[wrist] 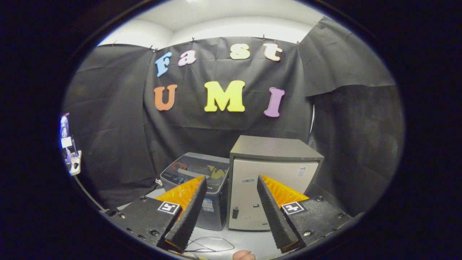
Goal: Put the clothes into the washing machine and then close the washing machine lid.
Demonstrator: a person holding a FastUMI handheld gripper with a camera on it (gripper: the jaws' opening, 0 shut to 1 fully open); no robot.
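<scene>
The gripper is held with its fingers spread wide apart, and nothing sits between them or touches them. Beyond the fingers, on a pale table, stand two boxes side by side and touching or nearly so. Ahead of the left finger is the washing machine, a small dark grey top-loader whose tinted lid lies flat and closed, with a control strip along its near edge. Ahead of the gap and the right finger stands a taller cabinet with a dark top and a light closed door facing the gripper. A thin dark cable loops on the table just below the finger bases, and part of a fingertip shows beside it.
</scene>
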